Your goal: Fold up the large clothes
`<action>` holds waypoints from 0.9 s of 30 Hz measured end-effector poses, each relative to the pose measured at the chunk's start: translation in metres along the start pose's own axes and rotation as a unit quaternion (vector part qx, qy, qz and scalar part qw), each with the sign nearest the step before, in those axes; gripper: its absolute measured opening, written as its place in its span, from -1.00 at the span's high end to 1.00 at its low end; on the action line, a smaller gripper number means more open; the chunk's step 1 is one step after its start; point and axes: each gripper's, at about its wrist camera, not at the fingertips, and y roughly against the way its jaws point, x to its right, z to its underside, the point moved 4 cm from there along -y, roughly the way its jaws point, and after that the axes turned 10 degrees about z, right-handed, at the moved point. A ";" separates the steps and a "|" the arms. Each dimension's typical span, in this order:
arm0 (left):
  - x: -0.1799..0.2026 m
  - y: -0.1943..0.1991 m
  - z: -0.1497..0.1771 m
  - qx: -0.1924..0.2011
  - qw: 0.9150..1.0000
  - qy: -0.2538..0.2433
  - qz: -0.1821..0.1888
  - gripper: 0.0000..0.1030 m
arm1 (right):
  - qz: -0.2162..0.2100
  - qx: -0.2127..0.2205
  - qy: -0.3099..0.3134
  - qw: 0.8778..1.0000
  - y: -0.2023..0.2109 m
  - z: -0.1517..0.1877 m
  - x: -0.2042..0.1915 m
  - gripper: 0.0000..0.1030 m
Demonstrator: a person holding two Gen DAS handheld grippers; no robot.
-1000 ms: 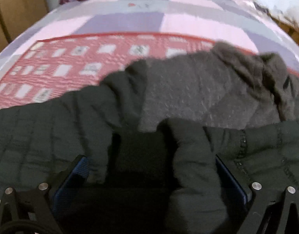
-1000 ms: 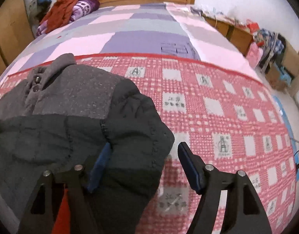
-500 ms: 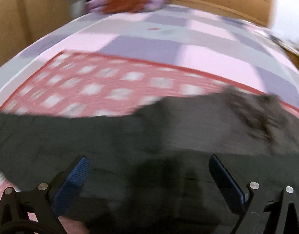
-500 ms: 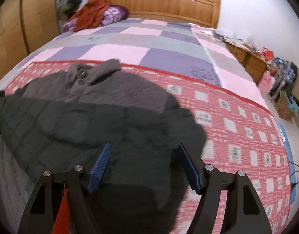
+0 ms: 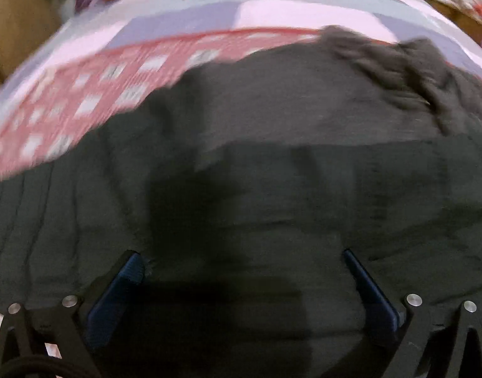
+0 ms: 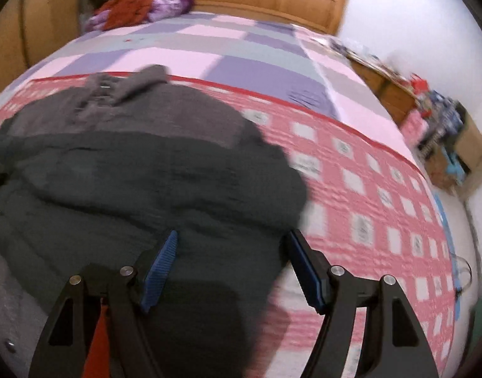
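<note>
A large dark quilted jacket [image 6: 140, 173] with a grey upper part and collar [image 6: 127, 85] lies spread on the bed's red-and-white checked quilt [image 6: 382, 195]. It also fills the left wrist view [image 5: 272, 163], which is blurred. My left gripper [image 5: 241, 261] is open above the jacket's dark body, nothing between its blue pads [image 5: 121, 286]. My right gripper [image 6: 231, 242] is open above the jacket's right edge, holding nothing.
The bed has a pink, purple and grey patchwork cover [image 6: 209, 44] and a wooden headboard [image 6: 266, 0]. Red and purple clothes [image 6: 140, 6] are piled at the far left corner. Cluttered boxes and bags [image 6: 442, 126] stand by the right wall.
Both grippers let go of the jacket's folded-in parts and pulled back and up. The jacket now lies flatter on the quilt.
</note>
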 end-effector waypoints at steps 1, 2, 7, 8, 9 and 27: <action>-0.005 0.000 0.000 -0.002 1.000 0.011 0.010 -1.00 | -0.009 -0.005 -0.011 1.000 -0.002 0.002 0.006 -0.42; -0.005 0.000 -0.001 -0.002 1.000 0.005 0.008 -1.00 | -0.012 -0.010 -0.017 1.000 -0.002 0.001 0.008 -0.42; 0.009 0.015 -0.005 0.025 1.000 -0.004 0.007 -0.97 | 0.011 0.012 -0.012 1.000 0.020 -0.009 -0.008 -0.42; 0.008 0.021 -0.006 0.032 0.999 0.000 0.013 -0.97 | 0.010 0.019 -0.011 1.000 0.026 -0.011 -0.012 -0.42; 0.008 0.028 -0.006 0.043 0.999 0.004 0.020 -0.97 | 0.005 0.030 -0.008 1.000 0.033 -0.014 -0.019 -0.42; -0.151 0.124 0.046 0.107 0.981 0.158 -0.040 -0.97 | -0.081 0.009 0.096 0.992 0.053 0.002 -0.184 -0.46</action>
